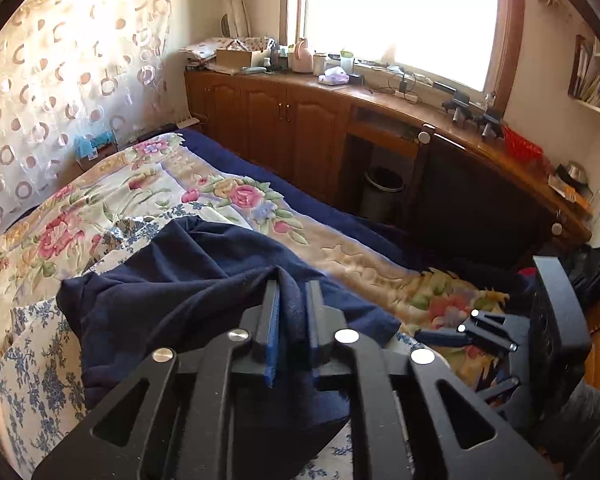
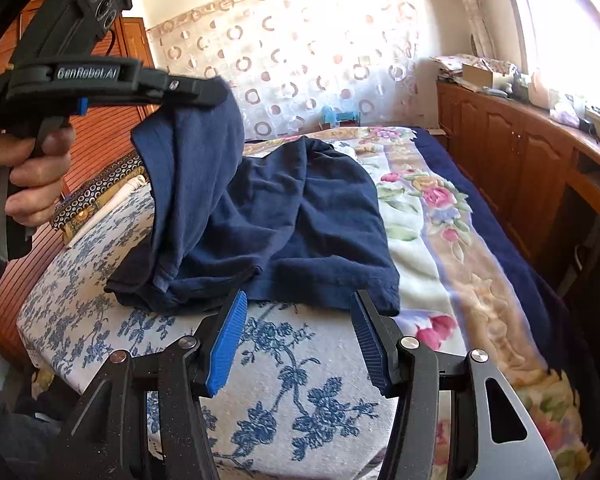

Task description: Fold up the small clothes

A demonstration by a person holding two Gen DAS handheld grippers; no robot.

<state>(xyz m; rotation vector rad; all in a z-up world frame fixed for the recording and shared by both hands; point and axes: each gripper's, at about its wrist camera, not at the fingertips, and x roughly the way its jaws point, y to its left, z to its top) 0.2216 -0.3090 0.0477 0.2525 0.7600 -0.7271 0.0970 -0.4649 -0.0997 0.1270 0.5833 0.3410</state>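
Observation:
A navy blue garment lies crumpled on a bed, partly on a white and blue floral cloth. My left gripper is shut on a fold of the garment and lifts that part above the bed; it also shows in the right wrist view at upper left, with cloth hanging from it. My right gripper is open and empty, low over the floral cloth just in front of the garment's near hem. It shows at the right edge of the left wrist view.
The bed carries a flowered blanket and a dark blue cover. A wooden cabinet with a cluttered top runs along the window wall. A bin stands under it. A patterned curtain hangs behind the bed.

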